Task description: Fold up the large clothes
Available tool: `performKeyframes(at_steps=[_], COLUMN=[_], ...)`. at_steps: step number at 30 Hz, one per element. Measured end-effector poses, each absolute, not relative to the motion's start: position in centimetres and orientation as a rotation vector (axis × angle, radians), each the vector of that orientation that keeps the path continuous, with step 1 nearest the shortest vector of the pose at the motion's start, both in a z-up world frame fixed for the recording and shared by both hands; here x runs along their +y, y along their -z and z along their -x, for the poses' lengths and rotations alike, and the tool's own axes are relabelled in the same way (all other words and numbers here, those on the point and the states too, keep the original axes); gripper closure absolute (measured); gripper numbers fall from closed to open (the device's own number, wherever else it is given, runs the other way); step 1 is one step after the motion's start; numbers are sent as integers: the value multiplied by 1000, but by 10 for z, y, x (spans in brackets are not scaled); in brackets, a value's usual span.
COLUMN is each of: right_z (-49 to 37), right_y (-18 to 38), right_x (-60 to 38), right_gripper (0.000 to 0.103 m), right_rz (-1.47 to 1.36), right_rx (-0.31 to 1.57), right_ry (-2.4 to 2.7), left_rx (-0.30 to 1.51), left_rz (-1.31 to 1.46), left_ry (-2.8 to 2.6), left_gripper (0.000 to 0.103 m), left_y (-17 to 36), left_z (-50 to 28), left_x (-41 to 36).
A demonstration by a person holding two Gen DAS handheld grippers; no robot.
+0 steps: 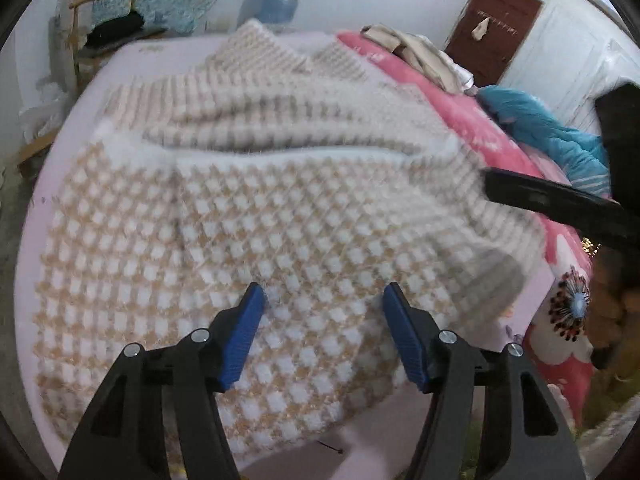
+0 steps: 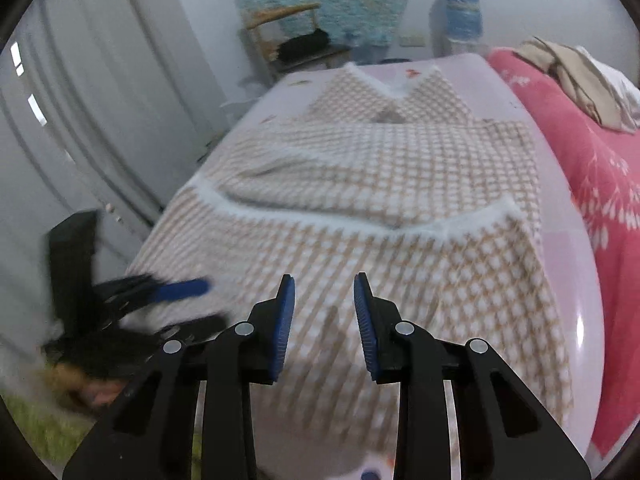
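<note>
A large fuzzy garment (image 1: 248, 216) in a beige and white check lies spread on the bed's pale lilac sheet (image 1: 64, 168), its lower part folded up over the upper part. My left gripper (image 1: 323, 300) hovers just above the near fold, open, blue pads apart and empty. The right gripper's dark body (image 1: 552, 200) shows at the garment's right edge. In the right wrist view the garment (image 2: 400, 184) fills the bed and my right gripper (image 2: 324, 292) stands open over its near edge, holding nothing. The left gripper (image 2: 176, 292) is blurred at the garment's left edge.
A pink floral blanket (image 1: 460, 108) covers the bed's right side, with a blue garment (image 1: 536, 128) and beige clothes (image 1: 420, 56) on it. A wooden chair (image 2: 288, 40), a water bottle (image 2: 460, 12), a brown door (image 1: 500, 28) and white cupboards (image 2: 80, 120) stand around the bed.
</note>
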State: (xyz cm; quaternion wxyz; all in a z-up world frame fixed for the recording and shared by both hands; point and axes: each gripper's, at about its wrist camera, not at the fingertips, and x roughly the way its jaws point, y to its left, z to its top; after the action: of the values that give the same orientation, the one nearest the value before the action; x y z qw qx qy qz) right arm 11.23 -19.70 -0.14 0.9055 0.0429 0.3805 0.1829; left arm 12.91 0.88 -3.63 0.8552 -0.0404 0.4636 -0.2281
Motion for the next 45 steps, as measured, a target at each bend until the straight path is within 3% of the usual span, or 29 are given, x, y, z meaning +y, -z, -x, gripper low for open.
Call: performKeyframes(at_steps=[8,15,18,26,31,38,43,45], right_z=[-100,-76,-80,-71,-82,-59,-72,-76], right_y=[57,29,57,37,78,34,82,75], right_x=[-169,-175,-174,-207,-241,-278,-318,-319], right_gripper=[78,82,82,82,83,84,85,85], right_rz=[45,48,66,2,-142,-147,-311,-334], right_rx=[898,827,910,843,917,787,870,867], right_ry=[-352,-376,-346,-231,-177,-32,16,21], left_rx=[967,956,960,965,966,963,957,953], left_rz=[72,58,61,71,75,85,89,87], left_ry=[442,432,431,427,431,425,432,436], left_gripper=[42,42,42,42,42,42,42,42], left_y=[34,37,37,37,37,38,39,39], left_z=[-133,-129,-131,-134,-135,-134,-133,-133], left_x=[13,4,6,8,10,14,17,20])
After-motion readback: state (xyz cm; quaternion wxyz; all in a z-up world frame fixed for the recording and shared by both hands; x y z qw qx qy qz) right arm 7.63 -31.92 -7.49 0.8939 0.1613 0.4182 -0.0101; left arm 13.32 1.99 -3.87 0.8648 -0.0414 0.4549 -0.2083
